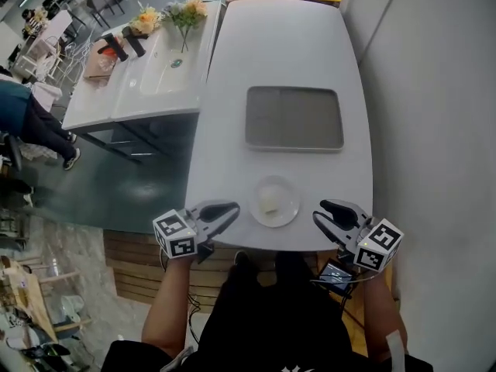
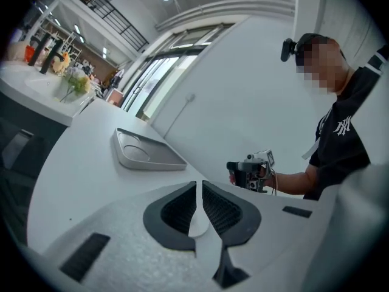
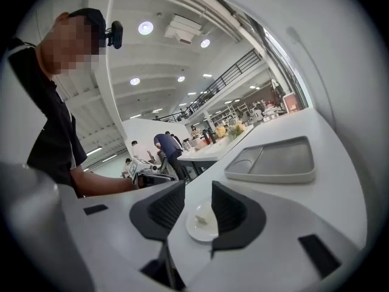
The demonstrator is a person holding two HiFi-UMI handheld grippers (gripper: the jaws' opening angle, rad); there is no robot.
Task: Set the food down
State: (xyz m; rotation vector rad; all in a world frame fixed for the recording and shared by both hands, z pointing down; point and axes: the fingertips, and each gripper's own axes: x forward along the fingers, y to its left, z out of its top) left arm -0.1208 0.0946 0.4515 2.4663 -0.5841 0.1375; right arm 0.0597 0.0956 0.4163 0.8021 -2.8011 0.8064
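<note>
The food (image 1: 268, 201), a small pale piece, lay on a small white plate (image 1: 287, 212) near the front edge of the white worktop (image 1: 287, 45), between the two claws and touching neither. The right claw (image 1: 321, 211) hovered just to the right of the plate with its jaws standing well apart and nothing gripped; in the right gripper view the plate (image 3: 193, 230) and the food (image 3: 200, 219) showed through the gap between the jaws, lying on the worktop beyond them. The left claw (image 1: 226, 211) hung at the plate's left, and in the left gripper view its jaws were drawn together to a thin slit with nothing held in it. Farther back on the worktop sat a grey tray (image 1: 294, 118), well apart from the plate. On a neighbouring counter stood flowers (image 1: 184, 10).
</note>
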